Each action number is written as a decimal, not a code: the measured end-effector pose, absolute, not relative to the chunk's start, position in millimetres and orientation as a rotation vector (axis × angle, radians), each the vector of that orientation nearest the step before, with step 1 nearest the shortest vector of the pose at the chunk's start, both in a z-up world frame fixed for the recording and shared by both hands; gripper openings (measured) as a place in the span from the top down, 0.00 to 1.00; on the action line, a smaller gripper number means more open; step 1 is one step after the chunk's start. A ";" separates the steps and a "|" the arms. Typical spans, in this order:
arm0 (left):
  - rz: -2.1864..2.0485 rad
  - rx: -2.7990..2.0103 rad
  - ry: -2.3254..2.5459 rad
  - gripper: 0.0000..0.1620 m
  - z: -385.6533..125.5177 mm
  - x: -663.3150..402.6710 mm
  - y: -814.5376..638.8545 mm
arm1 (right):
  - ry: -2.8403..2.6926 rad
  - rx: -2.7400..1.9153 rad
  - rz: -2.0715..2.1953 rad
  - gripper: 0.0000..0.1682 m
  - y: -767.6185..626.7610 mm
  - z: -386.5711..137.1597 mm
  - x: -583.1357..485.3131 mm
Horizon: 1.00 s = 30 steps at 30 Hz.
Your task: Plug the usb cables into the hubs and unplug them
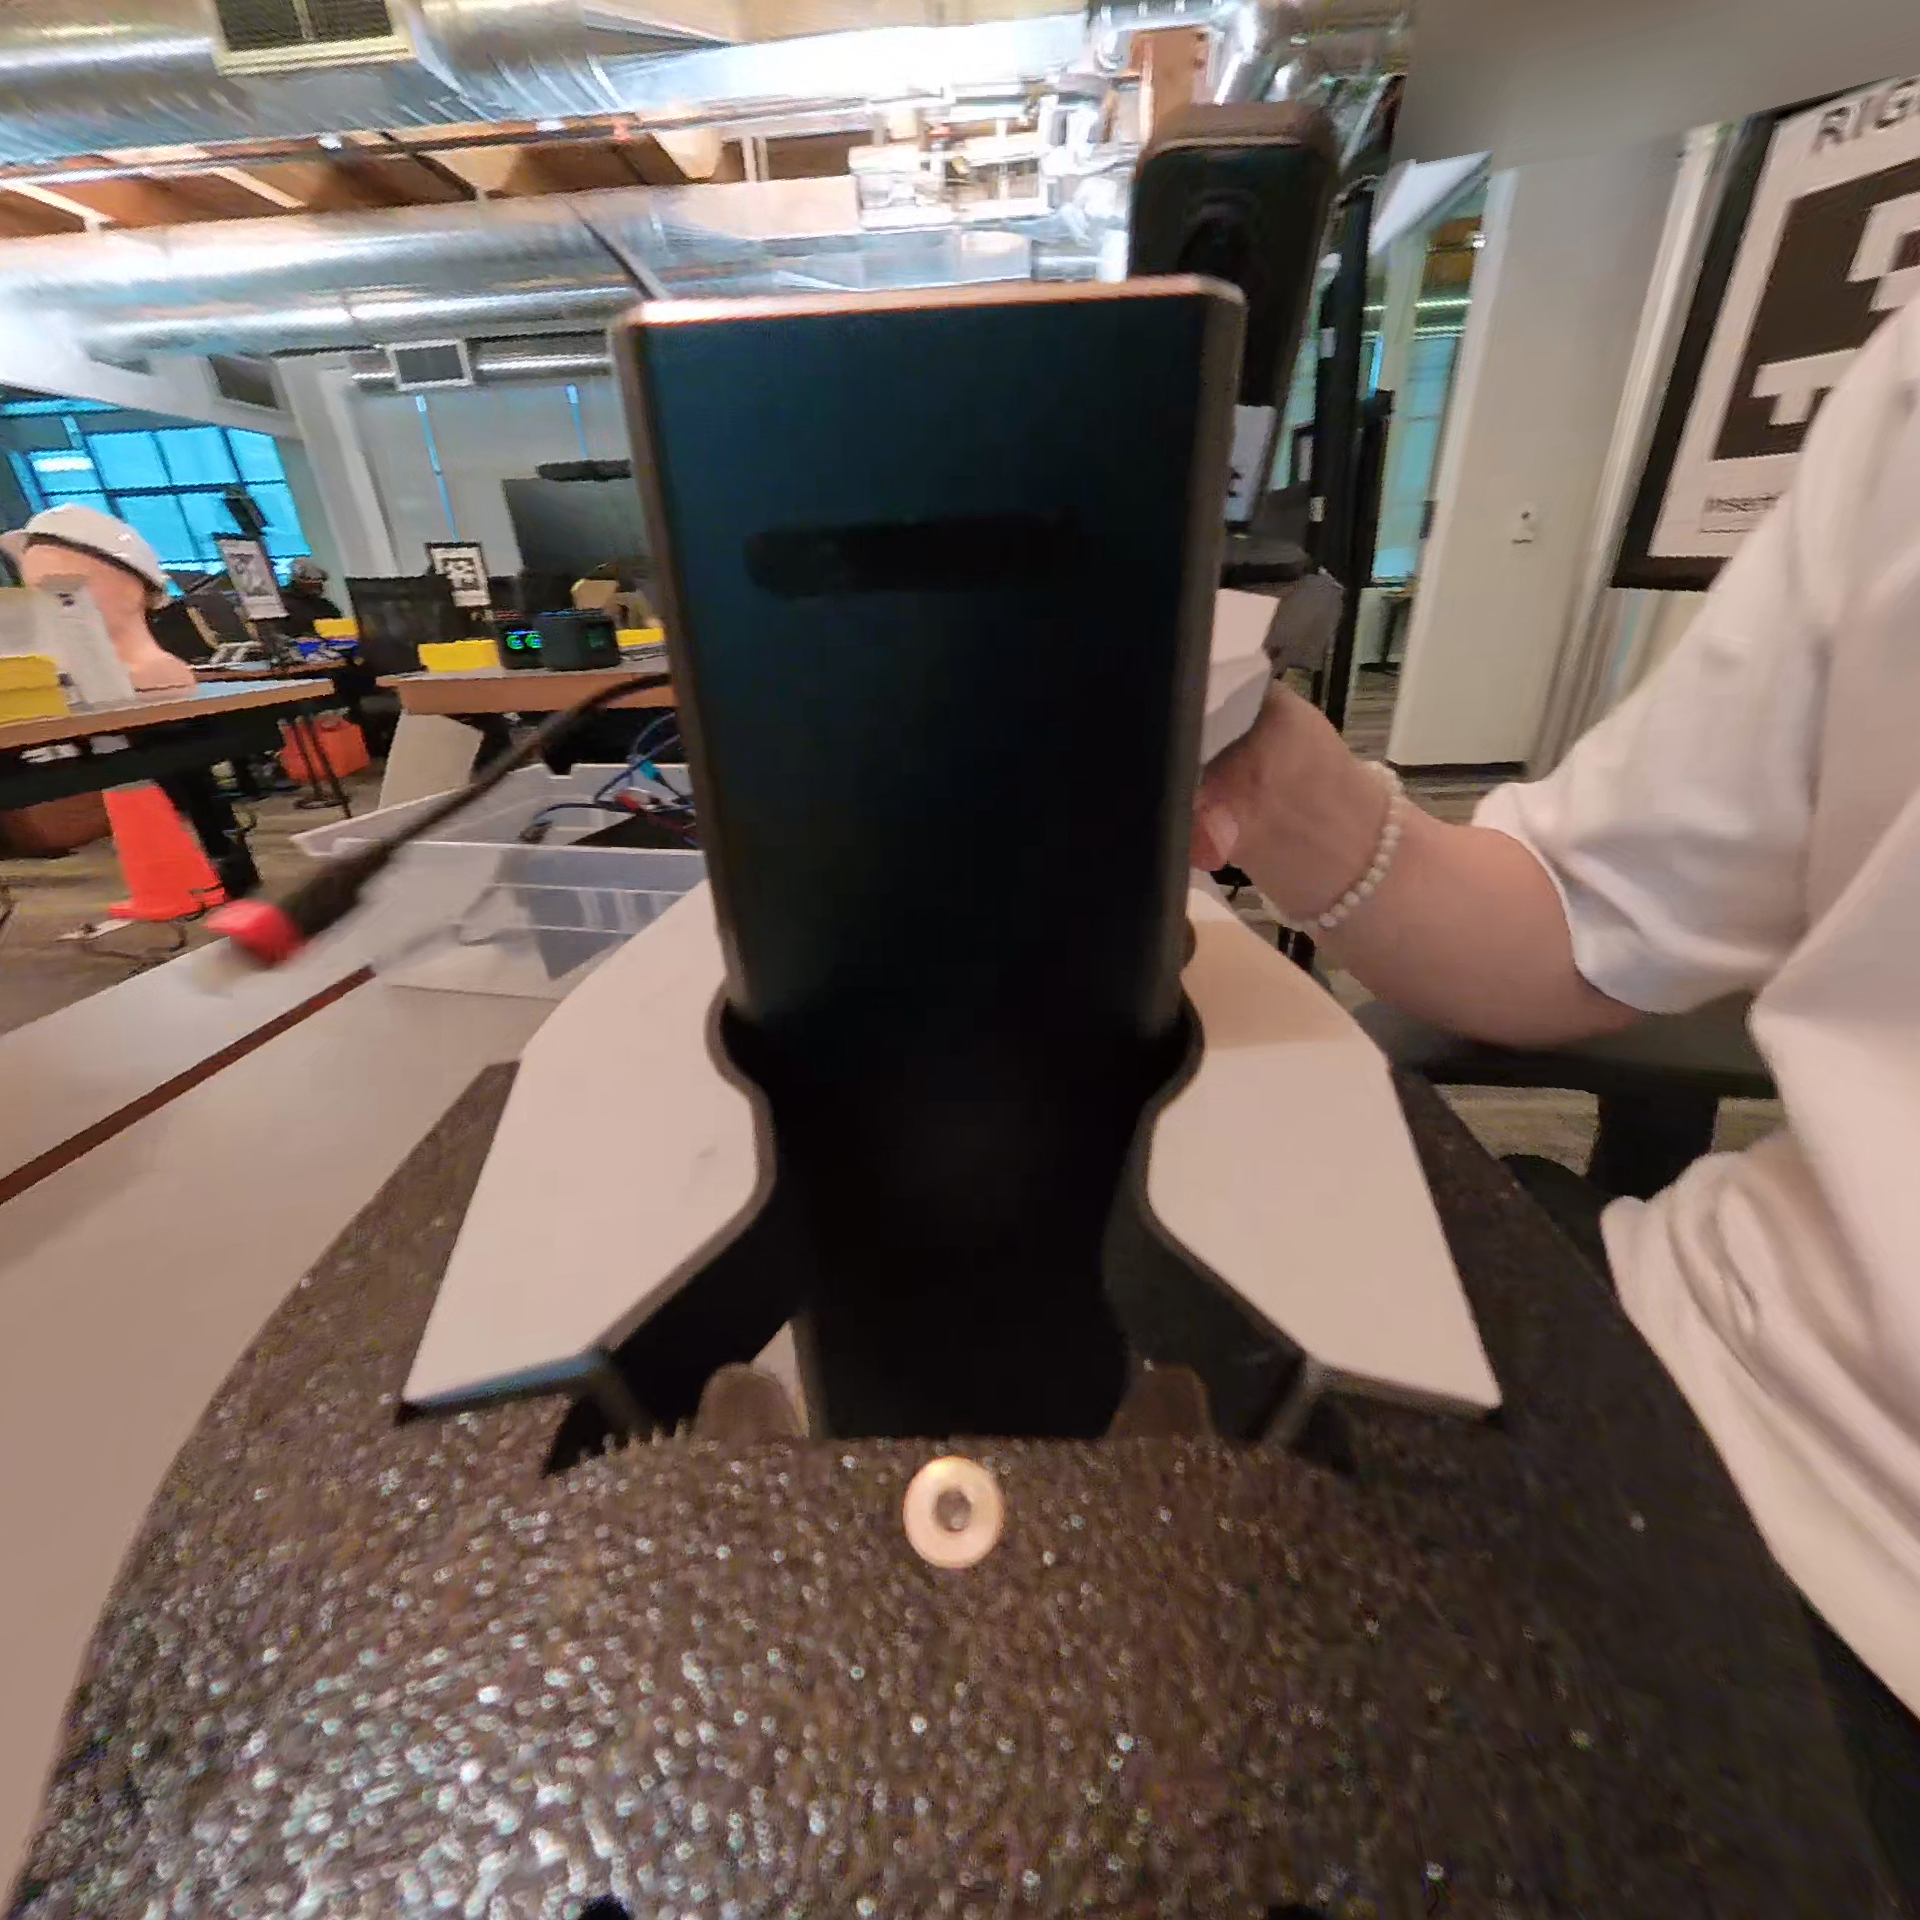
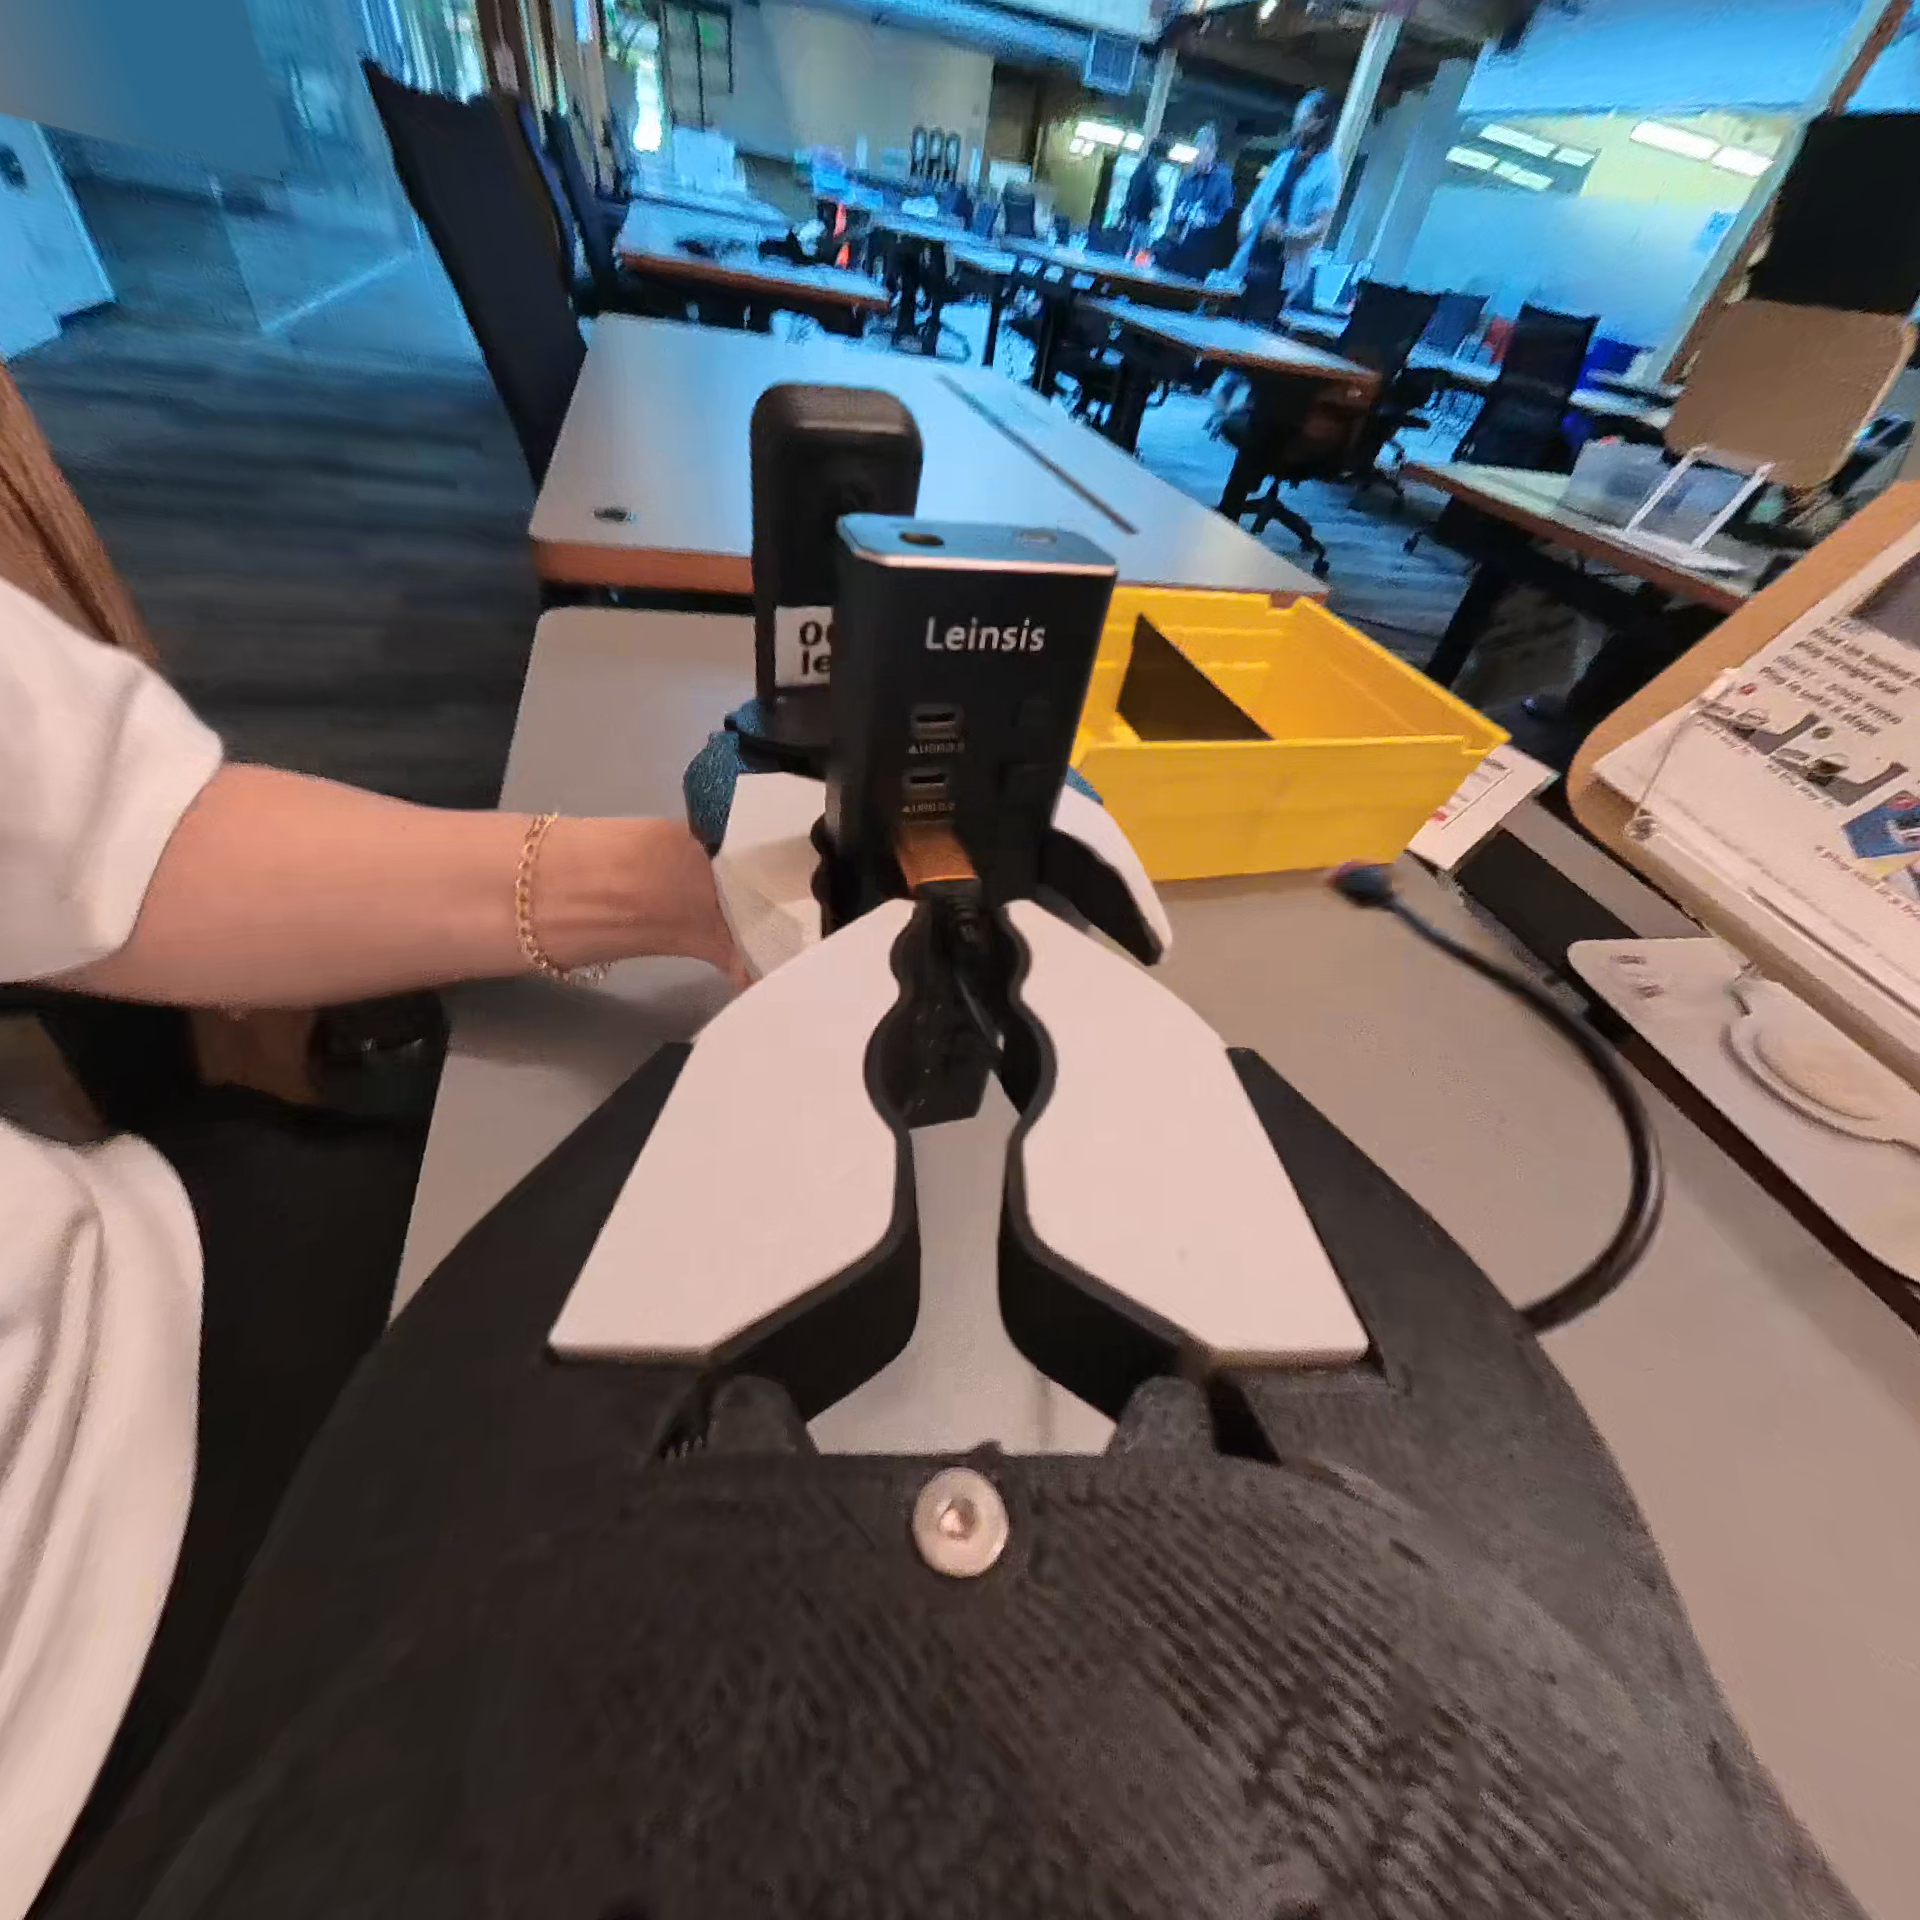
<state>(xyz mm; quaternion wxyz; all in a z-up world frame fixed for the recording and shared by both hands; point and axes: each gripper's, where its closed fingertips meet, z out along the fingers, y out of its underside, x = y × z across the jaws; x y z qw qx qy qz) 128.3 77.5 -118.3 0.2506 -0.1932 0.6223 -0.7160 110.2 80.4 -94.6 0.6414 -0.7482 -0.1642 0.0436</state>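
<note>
In the left wrist view my left gripper (image 1: 956,1003) is shut on a dark USB hub (image 1: 935,644) and holds it upright, plain back face toward the camera. In the right wrist view the hub (image 2: 971,707) shows its port side. My right gripper (image 2: 954,935) is shut on the black body of a USB plug (image 2: 940,1060). The plug's orange metal tip (image 2: 935,862) sits in the hub's lowest port, partly showing. The left gripper's white fingers (image 2: 1107,873) clamp the hub from both sides. A black cable with a red end (image 1: 255,925) hangs blurred left of the hub.
A yellow bin (image 2: 1299,769) stands just behind the hub on the grey table (image 2: 1299,1091). A black cable (image 2: 1621,1143) loops on the table to the right. A clipboard with a sheet (image 2: 1766,748) stands far right. A clear bin of cables (image 1: 582,831) is beyond the table. A person's arms hold both grippers. Both grippers' tips are close together, under 4 cm apart.
</note>
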 end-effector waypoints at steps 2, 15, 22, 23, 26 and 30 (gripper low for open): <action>-1.950 -0.494 1.712 0.56 -119.6 123.9 74.2 | -0.381 -1.690 0.120 0.94 80.5 -94.7 108.5; -1.973 -0.472 1.748 0.56 -129.2 122.5 67.3 | -0.441 -1.775 0.171 0.93 82.3 -113.0 101.2; -2.057 -0.456 1.714 0.56 -131.6 120.9 65.8 | -0.403 -1.781 0.327 0.95 80.4 -117.3 102.9; -2.061 -0.458 1.710 0.56 -132.5 121.3 66.5 | -0.397 -1.785 0.338 0.95 81.2 -118.8 103.8; -2.027 -0.468 1.727 0.56 -137.3 122.8 68.7 | -0.388 -1.783 0.355 0.95 82.7 -121.8 105.0; -1.939 -0.549 1.848 0.56 -150.0 127.8 69.1 | -0.399 -1.812 0.304 0.95 84.3 -126.4 108.7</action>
